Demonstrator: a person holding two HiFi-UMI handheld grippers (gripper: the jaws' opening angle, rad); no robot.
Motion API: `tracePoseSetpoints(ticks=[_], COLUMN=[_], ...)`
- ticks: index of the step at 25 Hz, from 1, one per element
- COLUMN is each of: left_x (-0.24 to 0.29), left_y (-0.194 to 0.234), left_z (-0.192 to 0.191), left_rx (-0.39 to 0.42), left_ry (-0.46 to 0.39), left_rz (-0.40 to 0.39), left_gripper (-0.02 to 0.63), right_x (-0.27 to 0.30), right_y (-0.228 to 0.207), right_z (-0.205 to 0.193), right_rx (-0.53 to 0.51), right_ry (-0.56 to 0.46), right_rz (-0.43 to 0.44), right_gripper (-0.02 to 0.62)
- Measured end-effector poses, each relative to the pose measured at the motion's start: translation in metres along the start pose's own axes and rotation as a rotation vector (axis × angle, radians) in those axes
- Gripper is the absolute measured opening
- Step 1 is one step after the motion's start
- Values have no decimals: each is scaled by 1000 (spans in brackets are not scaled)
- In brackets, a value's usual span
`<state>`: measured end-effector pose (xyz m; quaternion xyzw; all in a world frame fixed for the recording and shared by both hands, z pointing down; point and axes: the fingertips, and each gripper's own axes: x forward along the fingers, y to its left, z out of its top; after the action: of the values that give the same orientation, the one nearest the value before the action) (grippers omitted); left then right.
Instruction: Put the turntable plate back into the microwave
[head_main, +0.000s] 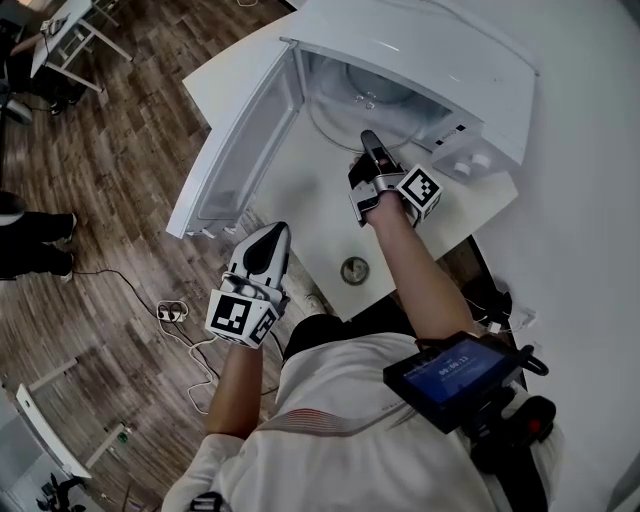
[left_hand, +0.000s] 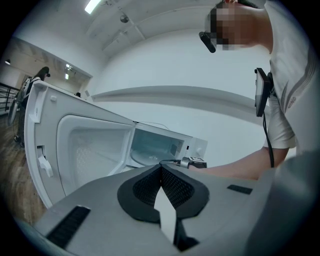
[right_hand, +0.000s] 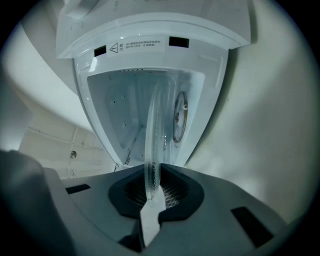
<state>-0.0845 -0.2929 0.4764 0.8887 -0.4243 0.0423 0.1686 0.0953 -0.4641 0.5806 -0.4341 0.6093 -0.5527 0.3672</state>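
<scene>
Near rim of the turntable plate (head_main: 345, 125) behind the right tool (head_main: 368, 138); microwave label (right_hand: 135, 46) print illegibly small.

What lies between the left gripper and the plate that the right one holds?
Only bare table, seen in the head view. The left gripper is shut, apart from the plate.

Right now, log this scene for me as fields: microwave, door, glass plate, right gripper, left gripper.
microwave: white microwave oven on white table
door: white door swung wide open, to the left in the head view
plate: clear round glass turntable plate, reaching into the cavity, apparently not yet down on the floor hub
right gripper: shut on the plate's rim
left gripper: shut, nothing between its jaws, outside the cavity near the door
</scene>
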Motion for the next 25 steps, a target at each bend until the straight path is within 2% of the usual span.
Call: tracePoseSetpoints(ticks=[16, 25], left_x=[6, 8], left_y=[6, 8], left_z=[-10, -12], left_rx=[-24, -35], left_ry=[22, 32], left_rz=[32, 38], left_gripper=[11, 11], right_x=[44, 51], right_y=[-21, -27], right_z=[32, 35], right_rx=[62, 84], right_ry=[-129, -142], right_rz=[-54, -75], right_gripper=[29, 29])
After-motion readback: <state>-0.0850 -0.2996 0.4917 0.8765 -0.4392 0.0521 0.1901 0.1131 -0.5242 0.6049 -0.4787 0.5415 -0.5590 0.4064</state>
